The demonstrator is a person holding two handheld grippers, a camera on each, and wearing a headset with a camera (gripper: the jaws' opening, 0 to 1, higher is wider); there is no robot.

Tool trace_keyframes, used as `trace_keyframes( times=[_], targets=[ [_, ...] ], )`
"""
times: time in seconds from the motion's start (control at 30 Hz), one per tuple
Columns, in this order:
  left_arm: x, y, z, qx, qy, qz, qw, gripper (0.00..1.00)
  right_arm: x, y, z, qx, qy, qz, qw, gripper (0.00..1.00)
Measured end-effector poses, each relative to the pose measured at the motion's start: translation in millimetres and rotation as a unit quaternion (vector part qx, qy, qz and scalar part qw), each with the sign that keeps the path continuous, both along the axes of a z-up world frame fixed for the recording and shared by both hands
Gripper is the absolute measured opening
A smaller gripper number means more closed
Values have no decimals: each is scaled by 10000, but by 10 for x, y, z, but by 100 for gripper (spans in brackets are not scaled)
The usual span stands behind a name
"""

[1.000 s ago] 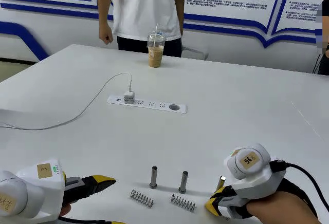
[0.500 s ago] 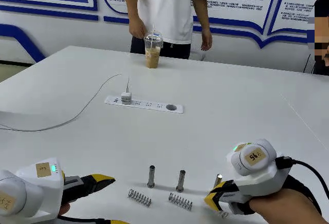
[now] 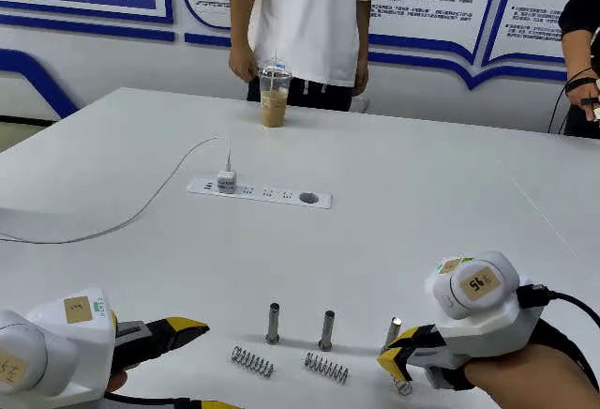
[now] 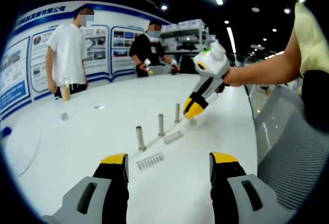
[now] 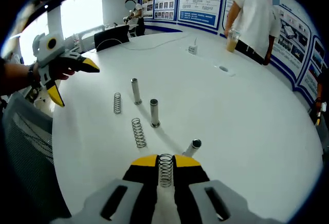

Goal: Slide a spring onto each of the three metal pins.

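Three of three left to do, judging by the bare tops: looking down at the left pin (image 3: 273, 323), the middle pin (image 3: 327, 330) and the right pin (image 3: 393, 332) standing in a row on the white table (image 3: 422, 203), well apart from one another, probably for letting jaws come down between them. Pinching one spring (image 5: 165, 175) in the right gripper (image 5: 165, 159), clamping it across the coils with the jaws pressed in on it and its axis running forward along them, likely for leading with an open end toward a pin top. Hovering low, just near and right of the right pin, not touching it going by the head view. Lying flat just near of the row: the left spring (image 3: 253, 362) in front of the left pin and the second spring (image 3: 325, 368) in front of the middle pin, seemingly being set out one per pin for keeping reaches short. Holding the left gripper (image 4: 168, 158) spread wide and empty at the near left, well apart from the pins, apparently standing by. Judging the next move: needing to be tipping the held spring upright over the right pin and lining its bore with the tip, otherwise risking knocking the pin over or popping the coil out of the pinch. Sitting far off, playing no part: a power strip (image 3: 258, 192), a cup (image 3: 274, 95) and a person (image 3: 305, 15).
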State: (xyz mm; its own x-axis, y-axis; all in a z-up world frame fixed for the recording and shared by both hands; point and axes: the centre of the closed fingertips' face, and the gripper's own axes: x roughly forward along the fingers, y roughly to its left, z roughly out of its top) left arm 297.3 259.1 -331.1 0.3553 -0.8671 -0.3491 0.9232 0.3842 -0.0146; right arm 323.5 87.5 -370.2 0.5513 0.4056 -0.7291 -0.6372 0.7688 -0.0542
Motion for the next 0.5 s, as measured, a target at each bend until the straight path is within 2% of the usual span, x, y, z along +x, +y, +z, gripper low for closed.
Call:
trace_keyframes(
  times=[0.5],
  targets=[
    [-8, -19, 7, 7, -10, -27, 10000, 65, -43, -41, 51, 97, -45, -99, 9999, 12]
  ],
)
